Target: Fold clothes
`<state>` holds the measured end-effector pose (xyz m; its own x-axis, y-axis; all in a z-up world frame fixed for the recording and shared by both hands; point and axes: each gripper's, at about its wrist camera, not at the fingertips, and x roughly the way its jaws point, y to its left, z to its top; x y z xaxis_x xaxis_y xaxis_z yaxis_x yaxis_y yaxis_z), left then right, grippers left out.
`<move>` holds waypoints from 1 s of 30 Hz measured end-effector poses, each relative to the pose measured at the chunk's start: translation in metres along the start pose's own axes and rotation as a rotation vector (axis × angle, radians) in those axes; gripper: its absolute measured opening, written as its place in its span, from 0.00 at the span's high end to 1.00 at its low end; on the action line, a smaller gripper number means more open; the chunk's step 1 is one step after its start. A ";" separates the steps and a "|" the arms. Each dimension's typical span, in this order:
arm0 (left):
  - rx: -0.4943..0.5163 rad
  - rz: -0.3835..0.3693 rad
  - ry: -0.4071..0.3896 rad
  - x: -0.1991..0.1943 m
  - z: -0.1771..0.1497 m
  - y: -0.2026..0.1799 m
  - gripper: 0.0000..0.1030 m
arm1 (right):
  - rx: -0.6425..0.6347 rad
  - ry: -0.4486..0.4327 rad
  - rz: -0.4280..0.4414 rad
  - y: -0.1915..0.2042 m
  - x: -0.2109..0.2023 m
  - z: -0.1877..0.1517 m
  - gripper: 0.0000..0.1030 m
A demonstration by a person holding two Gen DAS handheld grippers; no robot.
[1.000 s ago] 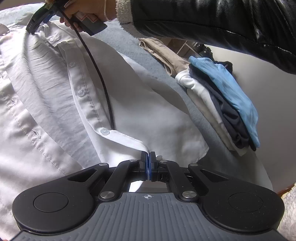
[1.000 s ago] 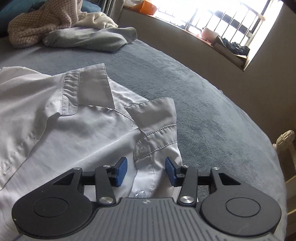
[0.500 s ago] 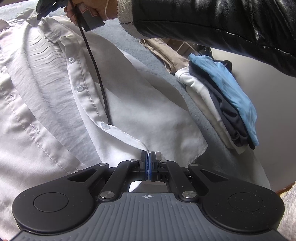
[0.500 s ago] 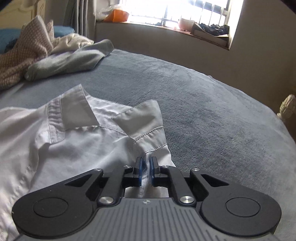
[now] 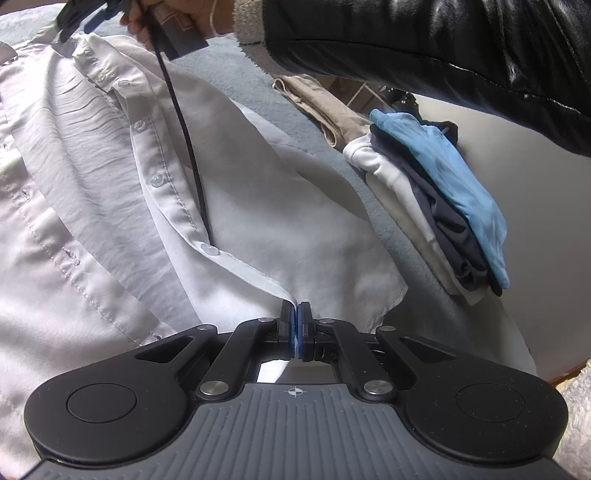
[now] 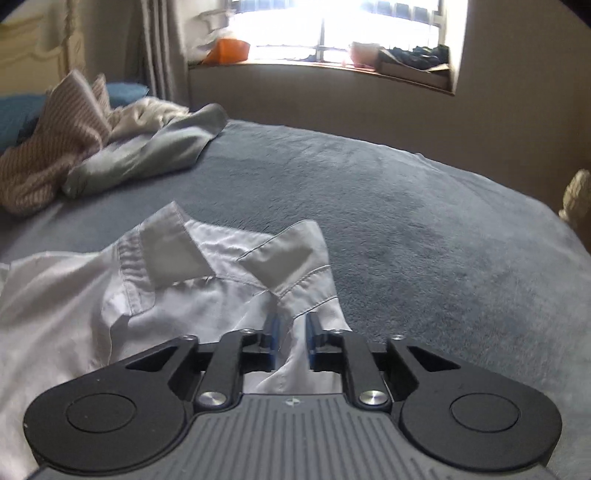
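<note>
Grey bed (image 6: 424,229) — left tool (image 5: 296,314) pinching shirt (image 5: 258,206) hem; right tool (image 6: 291,328) opening, placket between.

A glossy black leather-look jacket sleeve (image 5: 424,51) with a cream fleece cuff (image 5: 255,44) covers the person's arm. The hand (image 5: 184,14) beyond it wears what may be a thin pale band at the wrist, though the view there is cramped. A black cable (image 5: 184,140) trails from the dark handle. The matte black two-finger left gripper (image 5: 296,325) has a ribbed grey body, round black pivot caps, silver screw heads, a small white crosshair mark and blue pads (image 5: 300,332). The matching black right gripper (image 6: 291,343) carries the same ribbing, screws, crosshair and blue-lined fingers (image 6: 274,332).
</note>
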<state>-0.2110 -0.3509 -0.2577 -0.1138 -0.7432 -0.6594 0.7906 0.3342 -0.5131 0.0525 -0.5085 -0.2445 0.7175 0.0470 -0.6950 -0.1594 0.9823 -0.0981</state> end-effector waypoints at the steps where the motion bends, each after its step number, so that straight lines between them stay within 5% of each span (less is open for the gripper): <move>1: -0.001 0.001 -0.001 0.000 0.000 0.000 1.00 | -0.042 0.015 -0.019 0.008 0.005 -0.001 0.52; 5: -0.009 0.001 -0.001 0.001 -0.001 0.000 1.00 | -0.081 0.071 -0.072 0.016 0.023 -0.007 0.64; 7: -0.014 0.000 0.001 0.002 -0.002 0.001 1.00 | -0.036 0.068 -0.081 0.011 0.026 -0.008 0.91; 8: -0.015 0.000 0.002 0.002 -0.002 0.001 1.00 | 0.003 0.061 -0.077 0.005 0.025 -0.008 0.96; 14: -0.018 -0.004 0.006 0.003 -0.002 0.003 1.00 | 0.338 -0.006 0.045 -0.043 0.005 -0.014 0.99; 21: 0.000 -0.017 -0.047 -0.009 0.000 0.000 1.00 | 0.926 -0.151 0.426 -0.099 -0.007 -0.043 0.99; 25: -0.012 -0.034 -0.075 -0.018 0.001 0.002 1.00 | 1.015 -0.185 0.521 -0.095 -0.003 -0.039 0.99; 30: -0.029 -0.049 -0.103 -0.029 0.000 0.003 1.00 | 0.873 -0.157 0.562 -0.058 0.005 -0.010 0.99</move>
<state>-0.2054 -0.3284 -0.2400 -0.0880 -0.8140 -0.5742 0.7675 0.3120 -0.5600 0.0587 -0.5672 -0.2489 0.7816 0.4986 -0.3747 0.0028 0.5980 0.8015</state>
